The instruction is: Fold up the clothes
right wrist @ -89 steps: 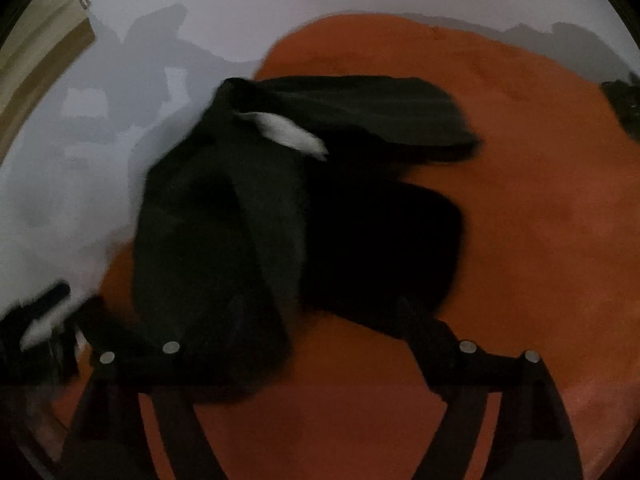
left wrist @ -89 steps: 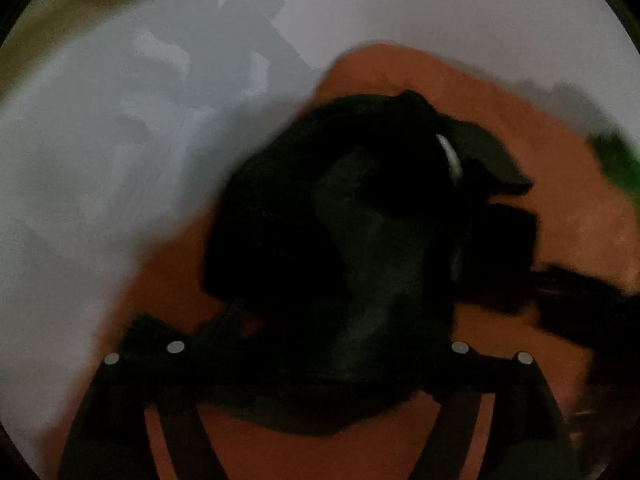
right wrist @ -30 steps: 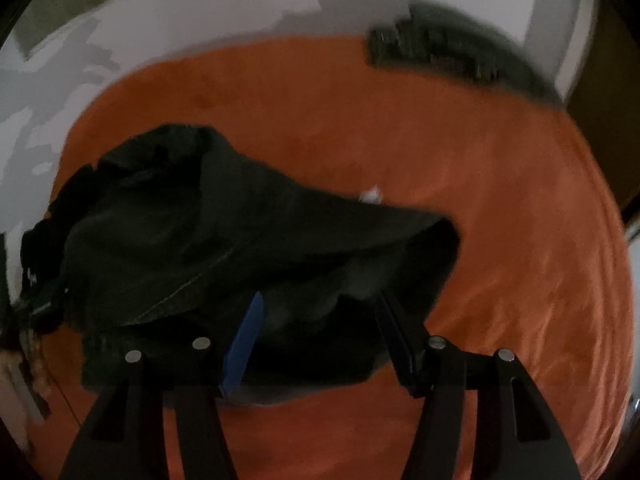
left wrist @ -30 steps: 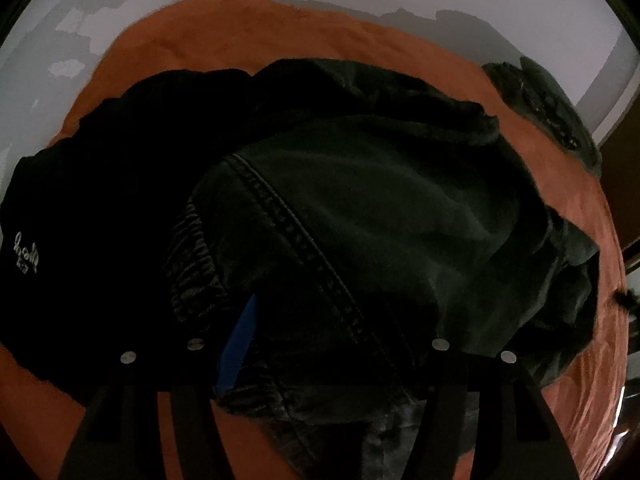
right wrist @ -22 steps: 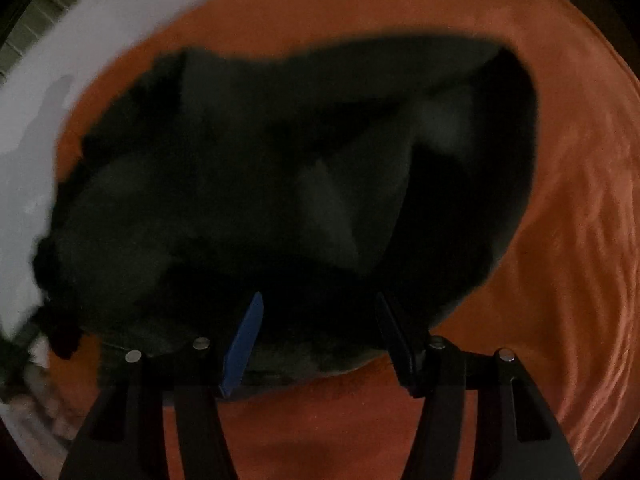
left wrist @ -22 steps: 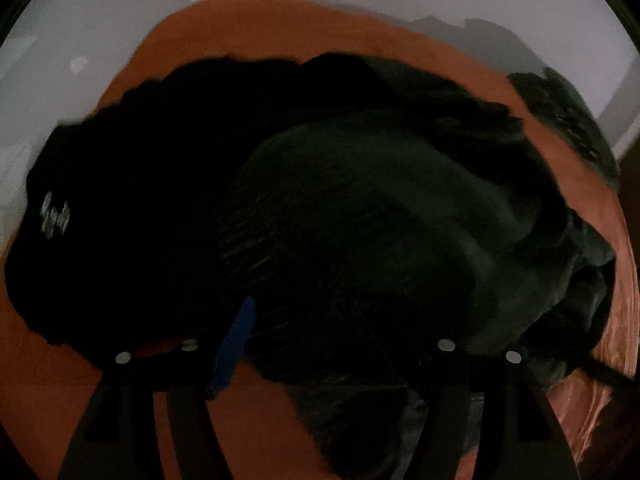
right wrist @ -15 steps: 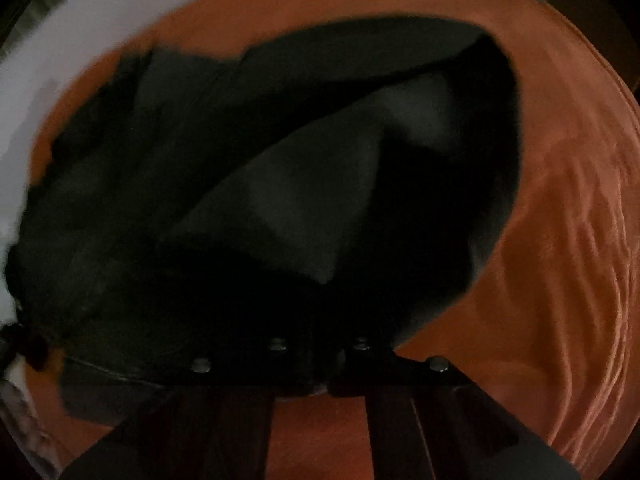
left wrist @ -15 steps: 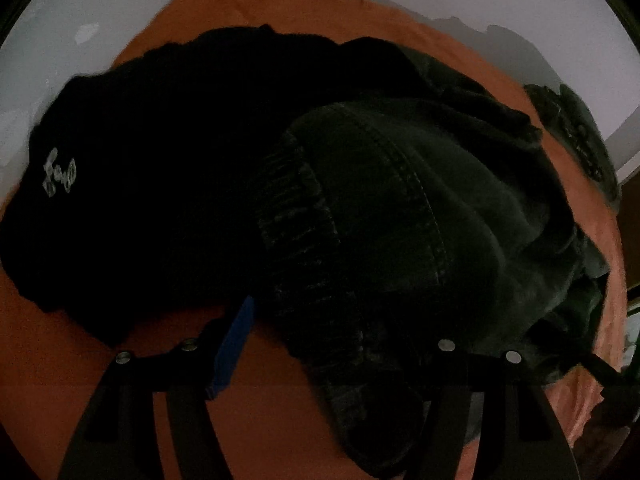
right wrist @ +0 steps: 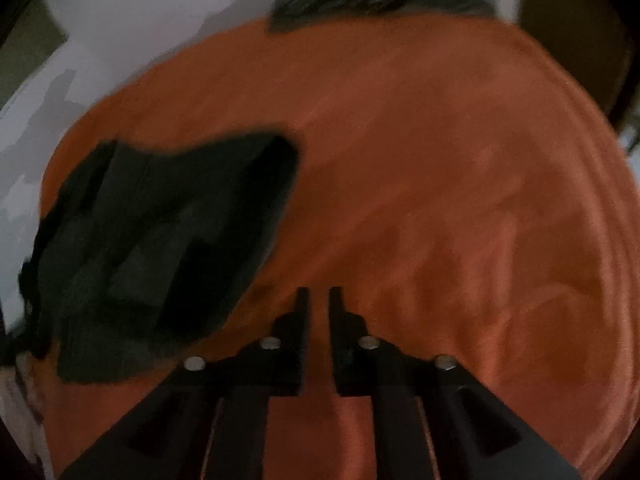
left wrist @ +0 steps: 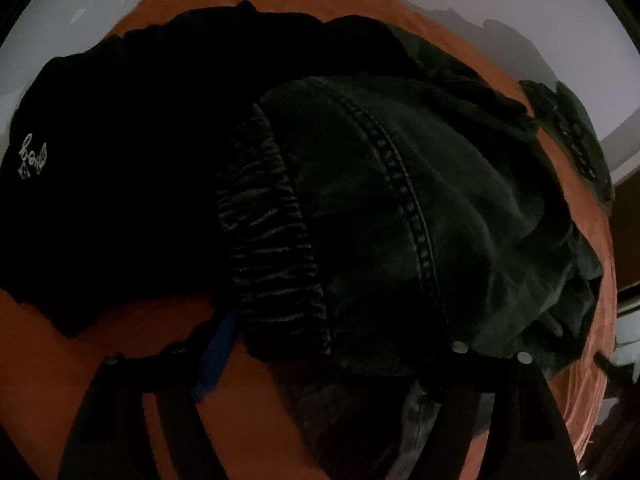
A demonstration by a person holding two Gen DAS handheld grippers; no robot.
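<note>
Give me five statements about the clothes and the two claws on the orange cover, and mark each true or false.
1. The dark denim garment lies partly over the black garment. True.
2. The black garment bears a small pale logo. True.
3. The right claw holds cloth between its jaws. False: nothing is between them, only the orange cover shows in the narrow gap.
4. The clothes lie on a blue cover. False: orange.
5. The left claw stands wide, with denim between its jaws. True.
</note>
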